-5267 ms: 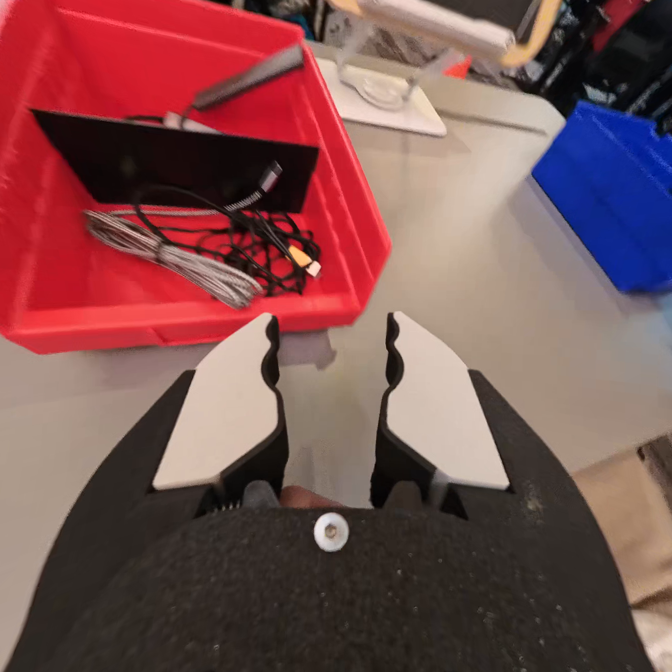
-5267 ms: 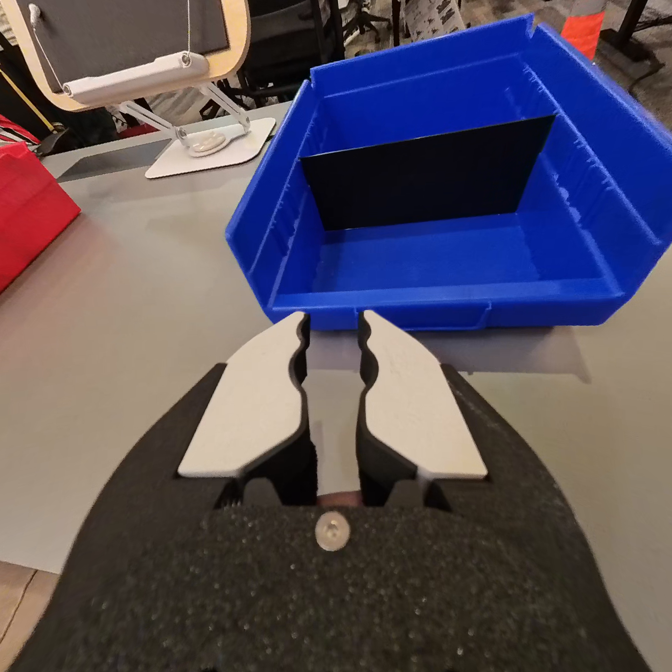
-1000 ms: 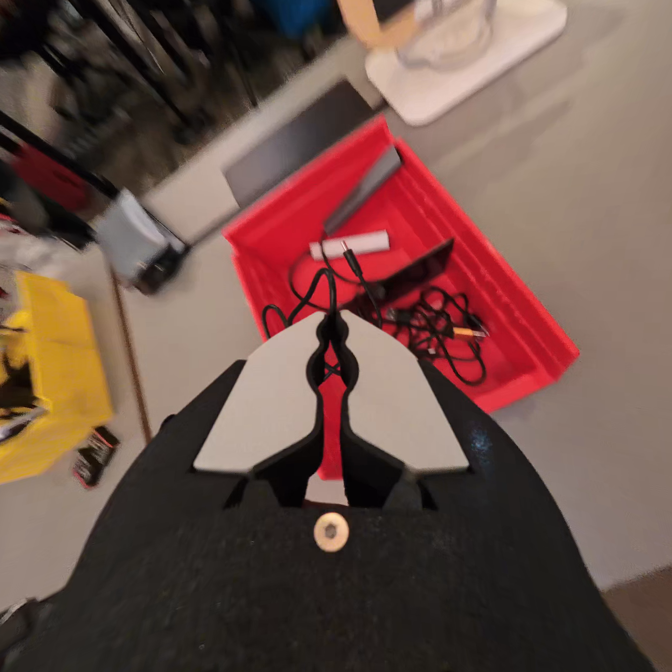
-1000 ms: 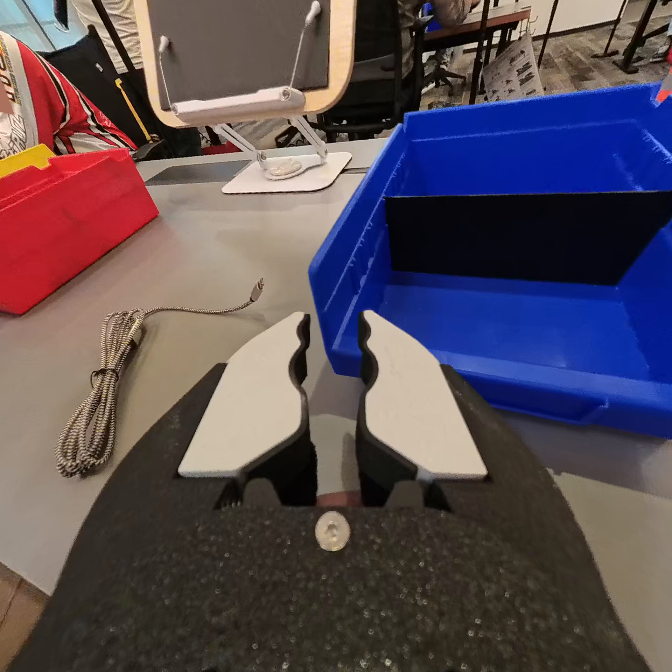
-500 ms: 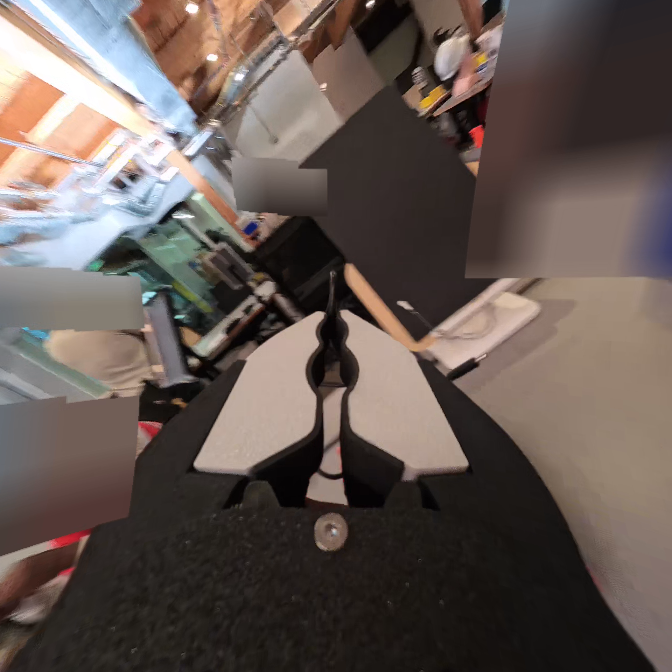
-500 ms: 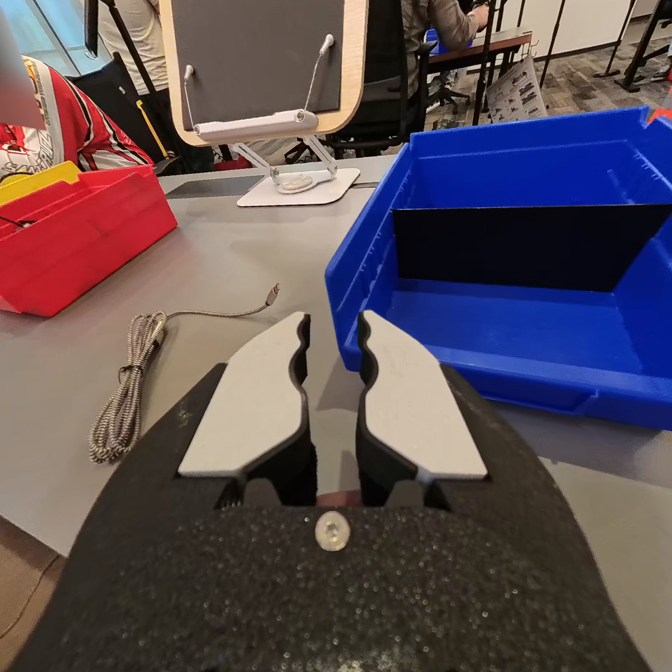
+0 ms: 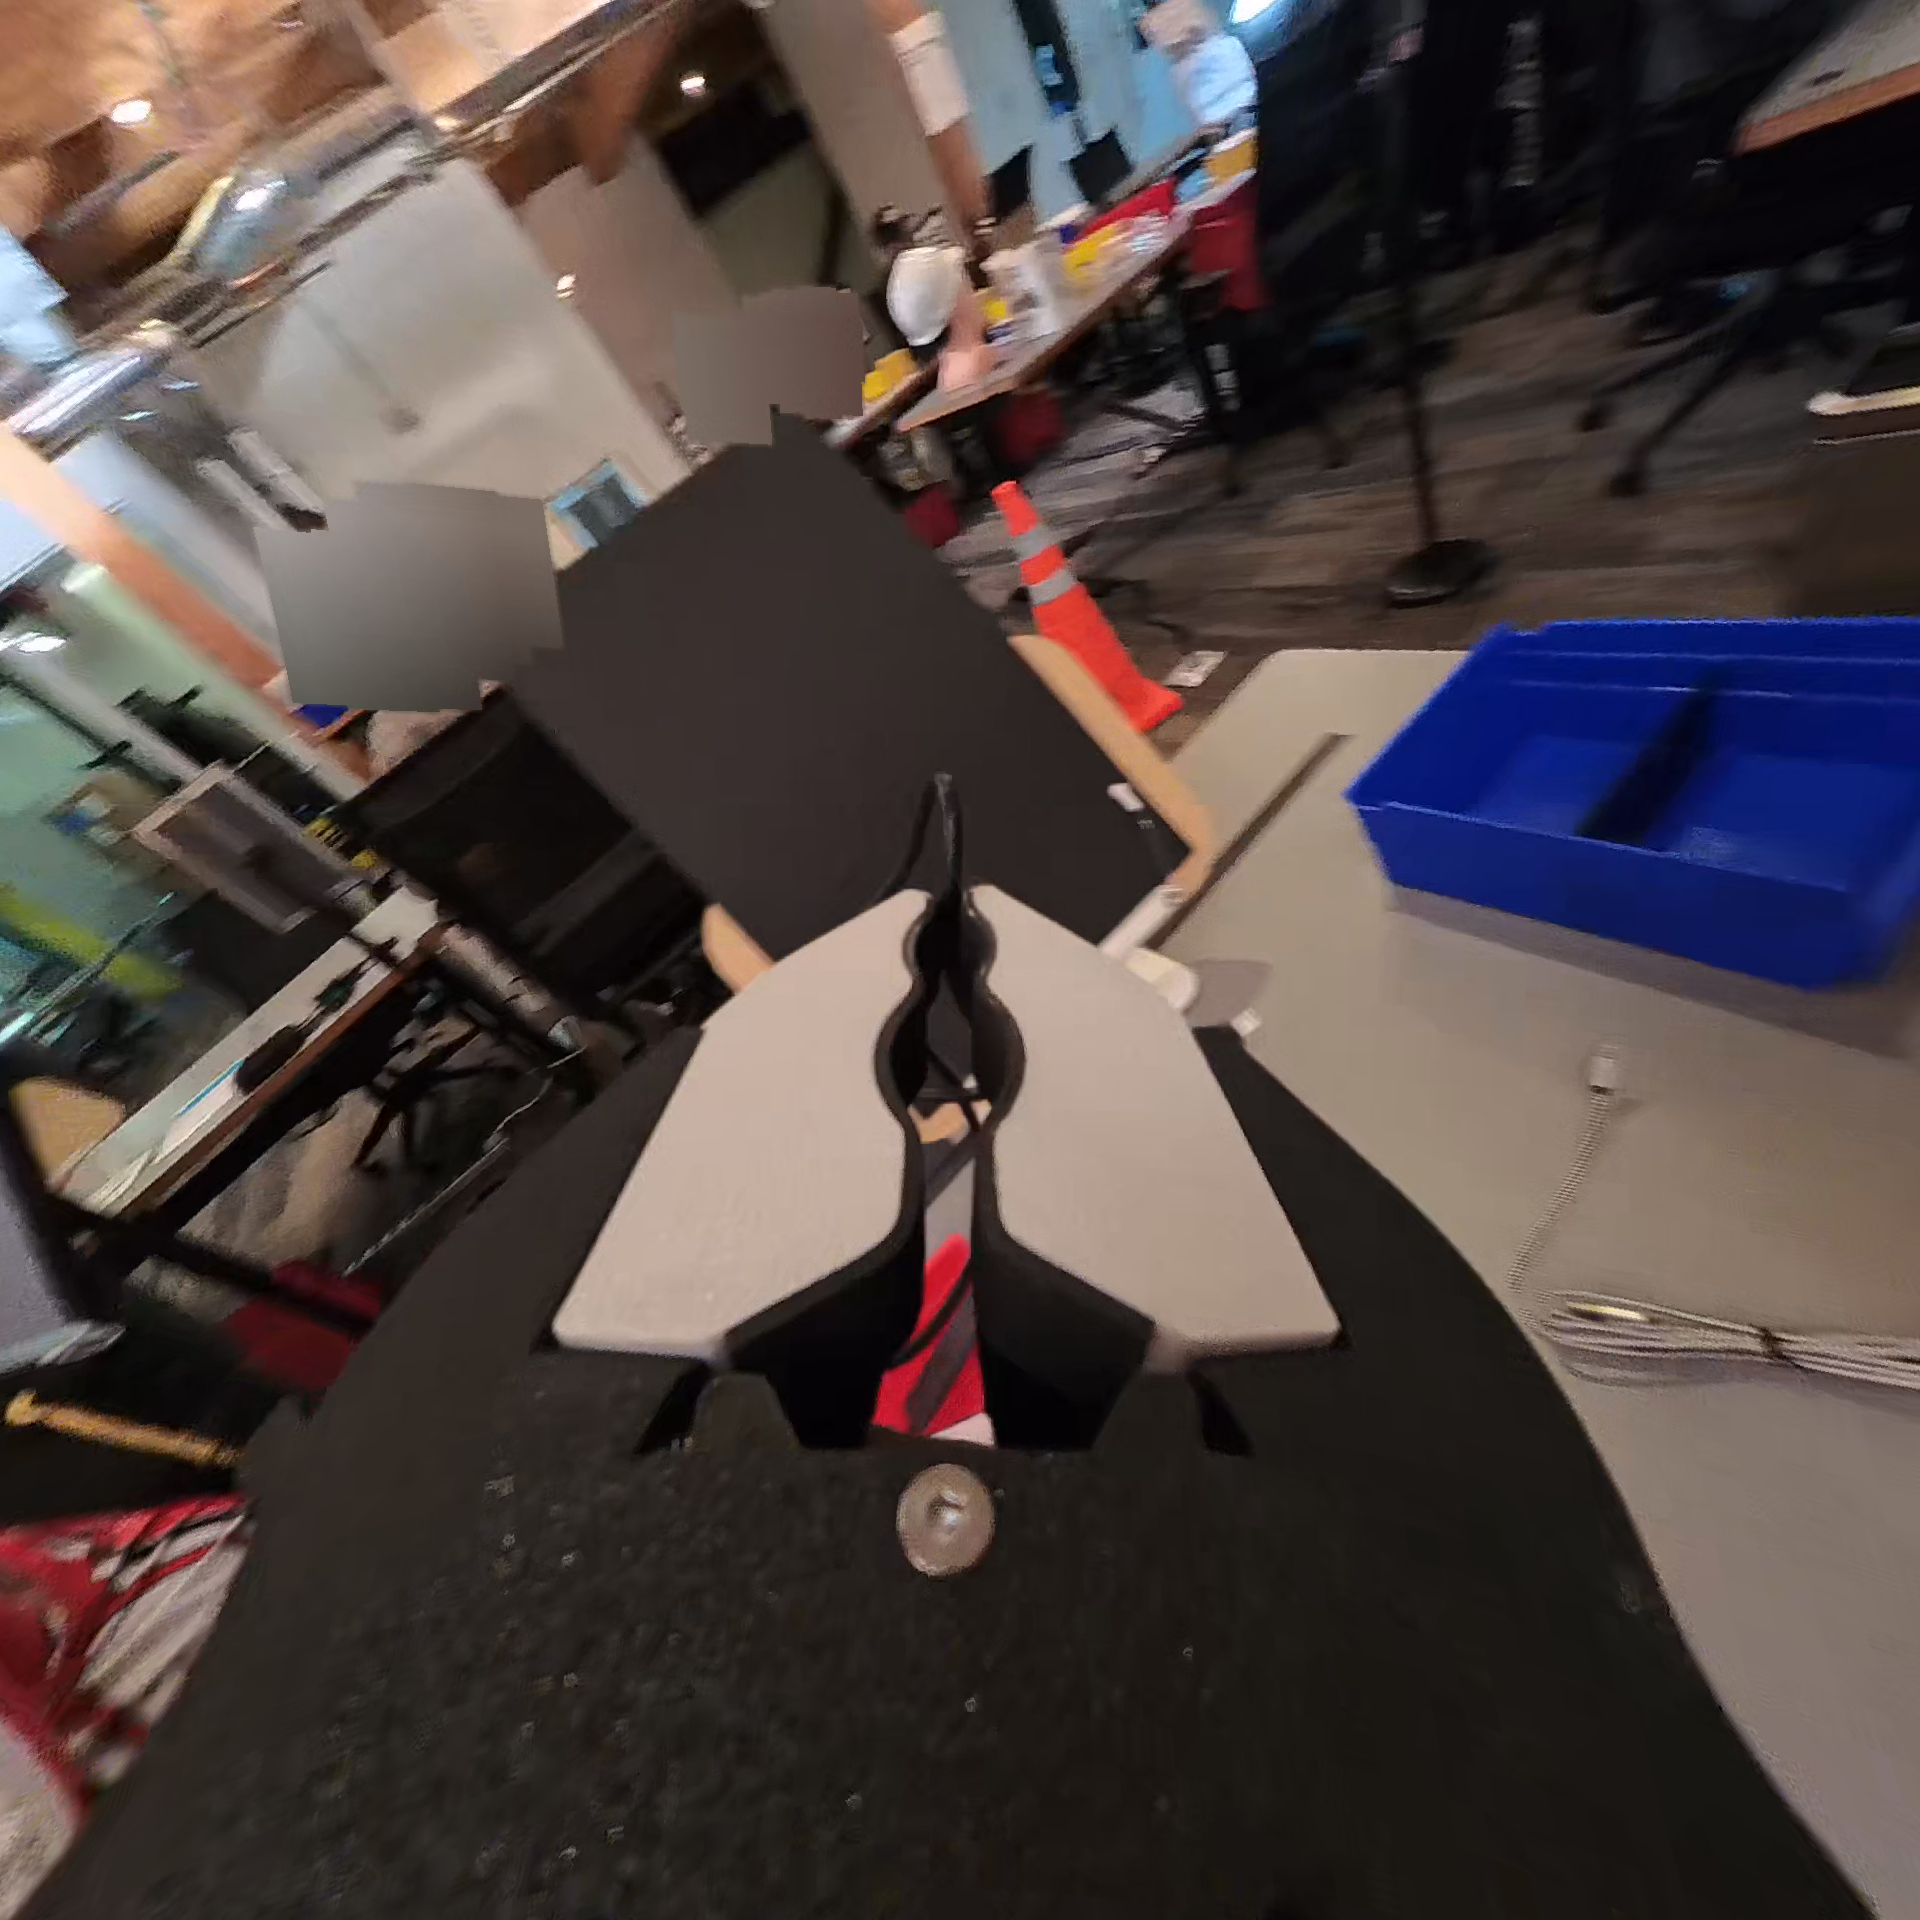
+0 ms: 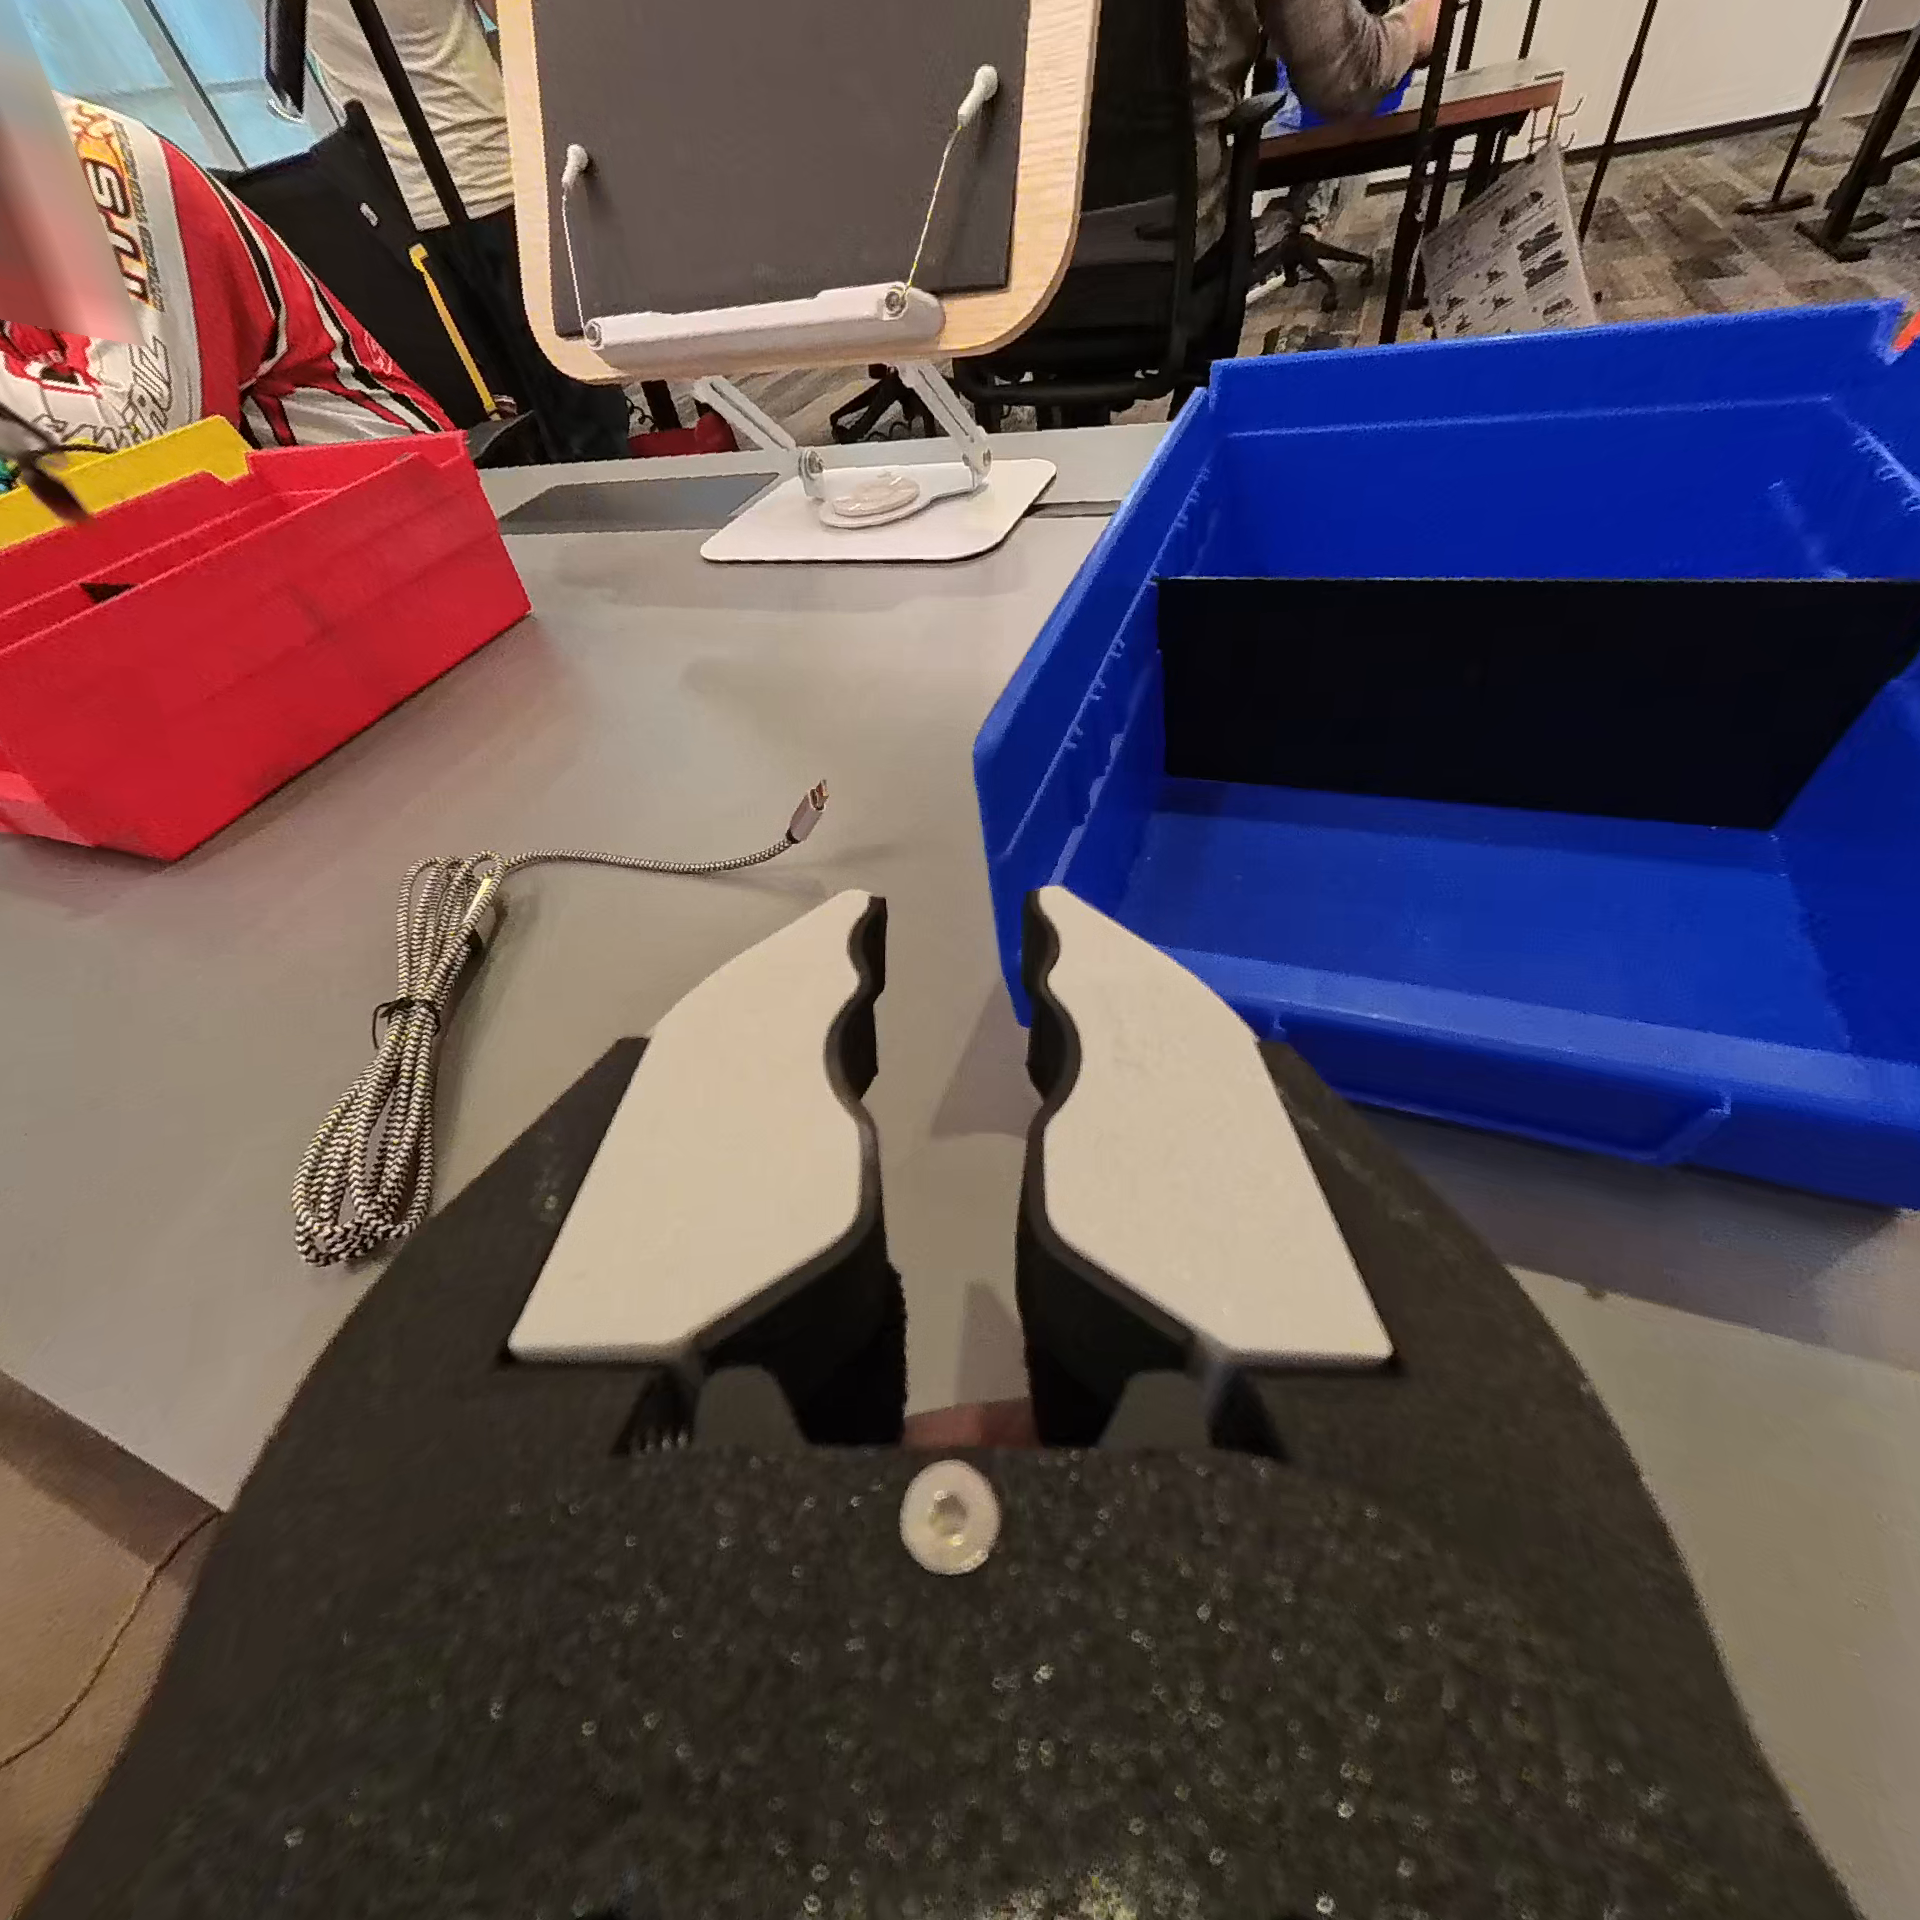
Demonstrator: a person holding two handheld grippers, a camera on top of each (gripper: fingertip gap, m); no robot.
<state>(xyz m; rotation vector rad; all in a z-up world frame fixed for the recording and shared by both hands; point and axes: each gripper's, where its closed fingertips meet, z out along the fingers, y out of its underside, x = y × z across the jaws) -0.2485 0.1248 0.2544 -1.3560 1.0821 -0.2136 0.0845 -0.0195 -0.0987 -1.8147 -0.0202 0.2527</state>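
- Left wrist view: left gripper (image 7: 951,914) is clamped on a thin black cable (image 7: 948,831), raised above the grey table (image 7: 1714,1164). Cable's short end sticks past the fingertips along the finger axis; the rest runs back between the fingers.
- Braided cable bundle (image 7: 1704,1340) lies flat on the table to the right, long axis roughly left-right in frame, one loose end with a silver plug (image 7: 1607,1070) pointing away.
- Blue bin (image 7: 1662,831) is farther right, with a dark divider across it.
- Right wrist view: right gripper (image 8: 954,914) is parted, nothing between the fingers, low over the table.
- Braided bundle just left of it, long axis near-to-far, plug aimed at the blue bin's corner, not touching.
- Red bin (image 8: 239,623) far left; tablet stand (image 8: 883,509) beyond.
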